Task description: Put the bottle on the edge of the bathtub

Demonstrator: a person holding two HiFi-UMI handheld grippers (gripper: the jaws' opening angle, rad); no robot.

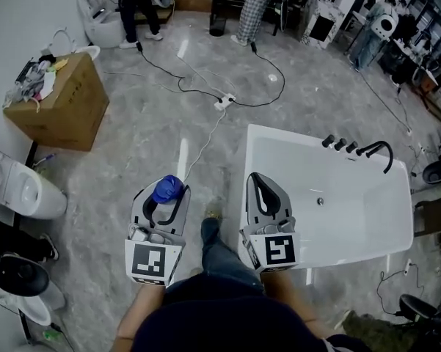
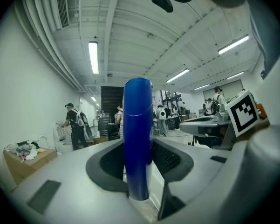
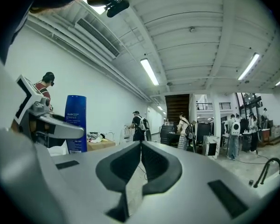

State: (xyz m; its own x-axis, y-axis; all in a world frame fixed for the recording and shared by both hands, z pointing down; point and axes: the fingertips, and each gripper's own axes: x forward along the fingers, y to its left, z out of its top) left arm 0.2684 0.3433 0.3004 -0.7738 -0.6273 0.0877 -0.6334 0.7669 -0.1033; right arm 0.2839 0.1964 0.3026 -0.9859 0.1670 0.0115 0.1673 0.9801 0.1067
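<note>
Jaws: left gripper (image 2: 138, 146) grips blue bottle (image 2: 137, 120); right gripper (image 3: 140, 146) closed, empty; its view alone shows label (image 3: 74, 117).

1. A cardboard box (image 1: 62, 108) stands on the grey floor (image 1: 154, 138), with clutter heaped on top.
2. A white toilet (image 1: 22, 189) sits near it, at the left edge.
3. A power strip (image 1: 224, 102) lies on the floor among black cables (image 1: 268, 68).
4. People (image 1: 136, 9) stand at the far end.
</note>
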